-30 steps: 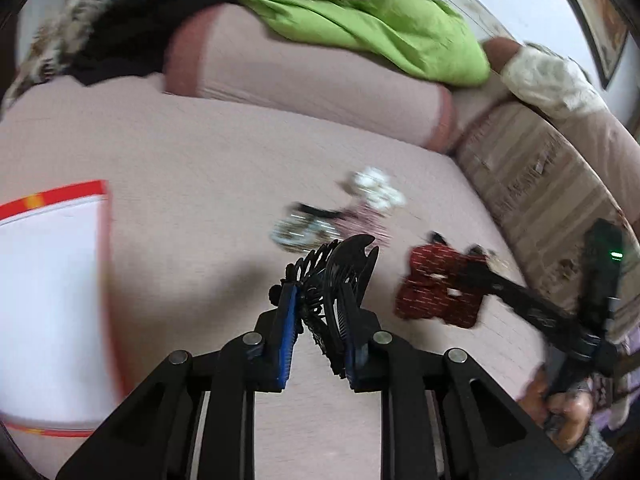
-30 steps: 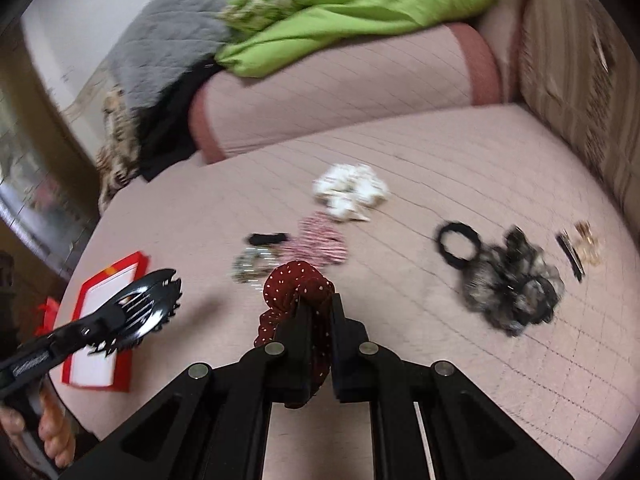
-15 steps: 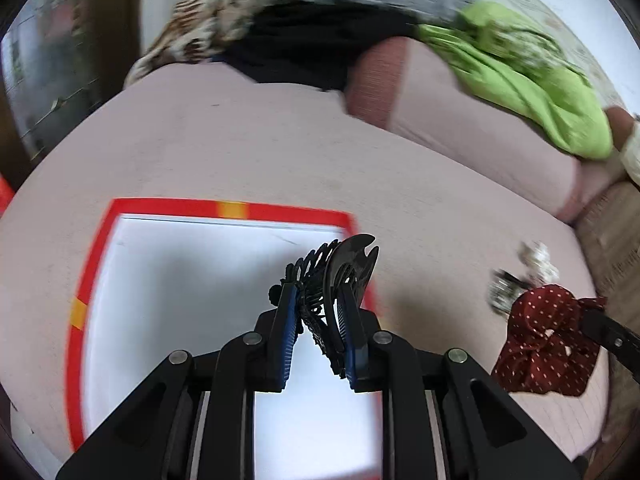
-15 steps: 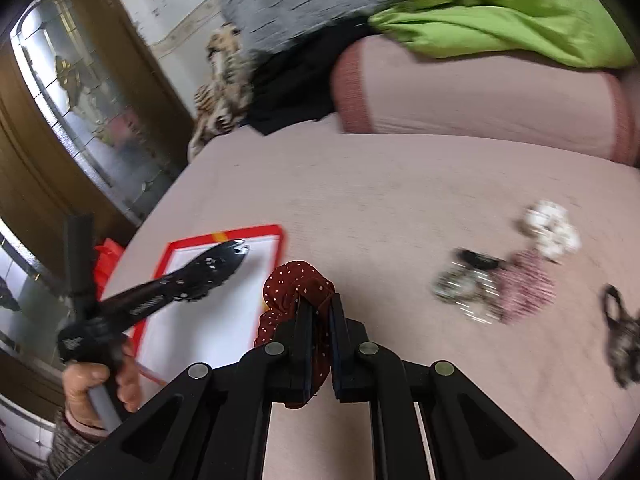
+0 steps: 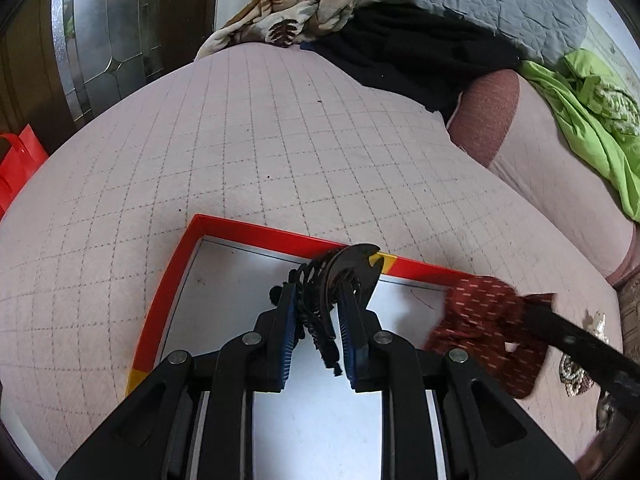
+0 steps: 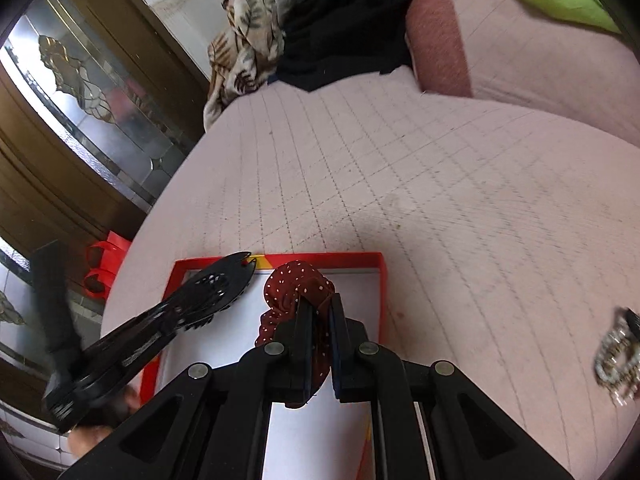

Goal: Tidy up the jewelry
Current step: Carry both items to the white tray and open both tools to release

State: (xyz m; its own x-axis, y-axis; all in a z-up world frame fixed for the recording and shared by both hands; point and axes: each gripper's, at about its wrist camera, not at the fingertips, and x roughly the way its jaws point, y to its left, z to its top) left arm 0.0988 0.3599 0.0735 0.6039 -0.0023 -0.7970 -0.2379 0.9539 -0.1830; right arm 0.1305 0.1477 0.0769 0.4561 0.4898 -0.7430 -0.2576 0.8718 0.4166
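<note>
My left gripper (image 5: 318, 308) is shut on a black claw hair clip (image 5: 340, 276) and holds it over the red-rimmed white tray (image 5: 256, 232). My right gripper (image 6: 319, 316) is shut on a dark red dotted scrunchie (image 6: 296, 284) and holds it over the same tray (image 6: 360, 258). The scrunchie also shows in the left wrist view (image 5: 484, 320), right of the clip. The clip and left gripper show in the right wrist view (image 6: 208, 292), left of the scrunchie.
The tray lies on a pink quilted bed (image 5: 280, 140). A beaded hair piece (image 6: 616, 356) lies to the right on the bed. A bolster (image 5: 492, 116), dark and grey clothes (image 5: 420, 48) and a green cloth (image 5: 584, 120) lie at the back. A red bag (image 5: 20, 160) is at left.
Both grippers have swung left from the pile of hair pieces to above the tray, each still holding its item. The scrunchie has come in beside the clip.
</note>
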